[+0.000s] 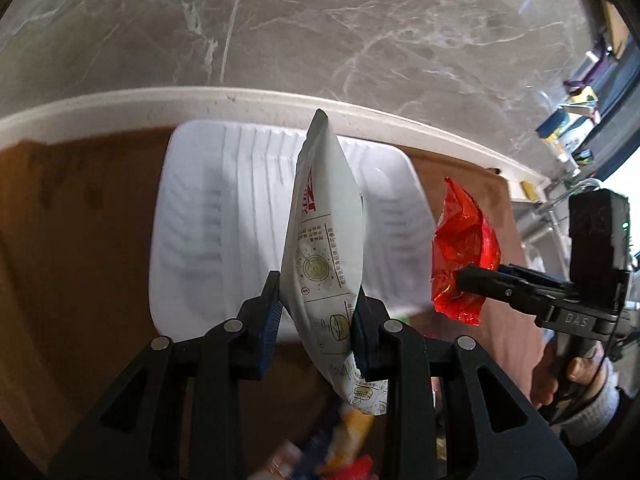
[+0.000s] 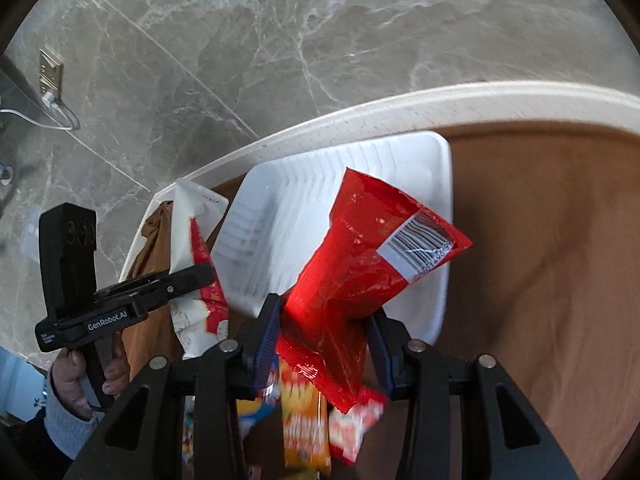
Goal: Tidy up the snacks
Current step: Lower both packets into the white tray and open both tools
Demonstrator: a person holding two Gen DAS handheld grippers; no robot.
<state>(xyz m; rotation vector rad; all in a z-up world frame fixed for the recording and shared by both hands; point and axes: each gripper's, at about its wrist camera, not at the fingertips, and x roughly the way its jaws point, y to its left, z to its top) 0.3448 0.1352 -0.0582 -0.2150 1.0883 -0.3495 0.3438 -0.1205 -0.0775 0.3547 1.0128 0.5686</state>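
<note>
Left gripper (image 1: 318, 312) clamped on white packet (image 1: 324, 232); right gripper (image 2: 326, 320) clamped on red packet (image 2: 360, 256); both raised.

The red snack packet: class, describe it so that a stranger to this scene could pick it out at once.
Start at the white ribbed tray on the brown tabletop. Held in the air in front of it, the right hand-held gripper is shut on the red snack packet. It is crinkly, shiny red foil with a white barcode label at one corner, unlike the white pouch in the left hand-held gripper.
</note>
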